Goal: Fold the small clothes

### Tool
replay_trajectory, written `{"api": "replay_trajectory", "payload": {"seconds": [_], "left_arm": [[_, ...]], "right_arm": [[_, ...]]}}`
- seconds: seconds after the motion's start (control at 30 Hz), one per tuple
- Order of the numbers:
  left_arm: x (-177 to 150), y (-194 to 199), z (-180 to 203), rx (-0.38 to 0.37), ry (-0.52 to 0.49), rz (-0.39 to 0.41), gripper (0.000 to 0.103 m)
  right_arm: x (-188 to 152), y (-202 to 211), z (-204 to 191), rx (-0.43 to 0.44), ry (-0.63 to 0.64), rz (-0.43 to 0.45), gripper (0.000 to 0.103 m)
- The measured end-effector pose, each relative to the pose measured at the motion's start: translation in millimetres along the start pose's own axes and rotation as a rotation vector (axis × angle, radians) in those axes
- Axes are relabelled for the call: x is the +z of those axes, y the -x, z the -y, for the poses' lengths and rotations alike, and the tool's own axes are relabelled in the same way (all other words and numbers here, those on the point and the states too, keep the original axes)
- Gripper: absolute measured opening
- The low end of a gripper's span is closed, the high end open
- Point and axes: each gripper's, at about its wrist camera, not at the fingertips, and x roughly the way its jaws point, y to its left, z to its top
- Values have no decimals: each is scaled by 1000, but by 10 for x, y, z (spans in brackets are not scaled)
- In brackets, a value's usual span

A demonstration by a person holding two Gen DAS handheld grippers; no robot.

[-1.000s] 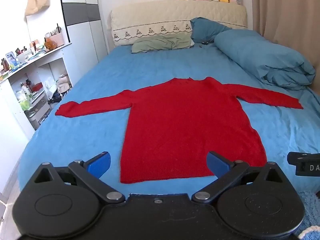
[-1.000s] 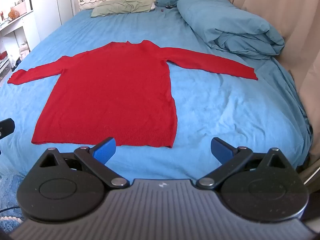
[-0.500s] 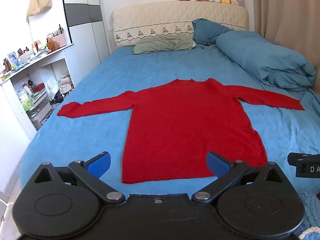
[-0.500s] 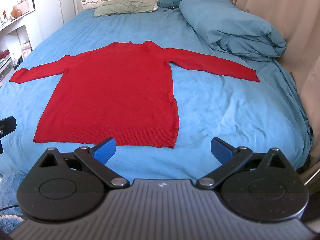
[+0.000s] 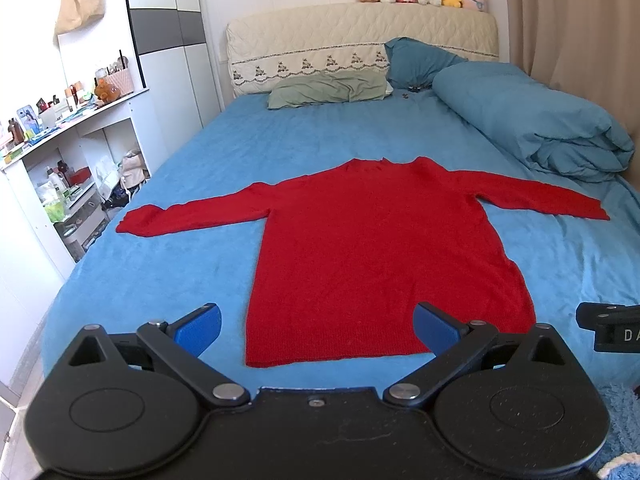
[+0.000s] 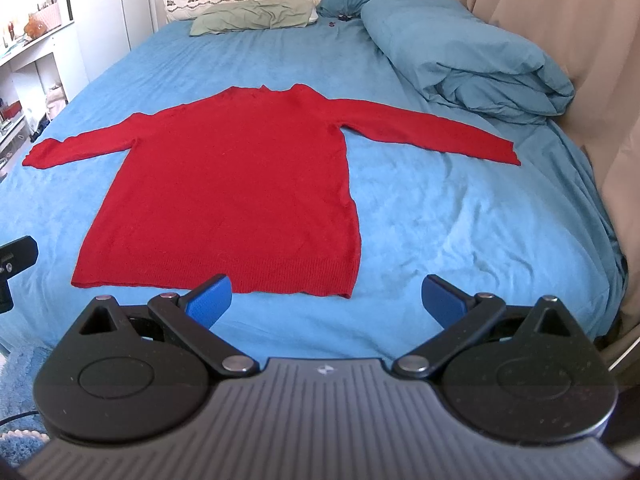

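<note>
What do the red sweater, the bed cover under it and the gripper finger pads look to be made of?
Red sweater: looks like matte knit, wool or acrylic; a ribbed band runs along the hem.
Bed cover: looks like soft, short-pile fabric with a dull sheen and shallow wrinkles; the fibre is unclear.
Finger pads: smooth blue, probably plastic or rubber, on black hard-plastic links with metal pivot pins.

Left gripper [image 5: 317,330] level, jaws spread wide, nothing held. Right gripper [image 6: 326,295] alongside, to its right, jaws equally wide, empty.
</note>
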Motion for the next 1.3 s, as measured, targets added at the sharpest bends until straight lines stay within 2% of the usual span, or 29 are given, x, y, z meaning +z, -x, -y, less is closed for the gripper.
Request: {"api": "replay_trajectory", "payload": {"seconds": [1.3], "left_arm": [[-1, 79, 37, -13, 8, 12, 103]], "right_arm": [[17, 70, 50, 9, -25, 23, 103]]}}
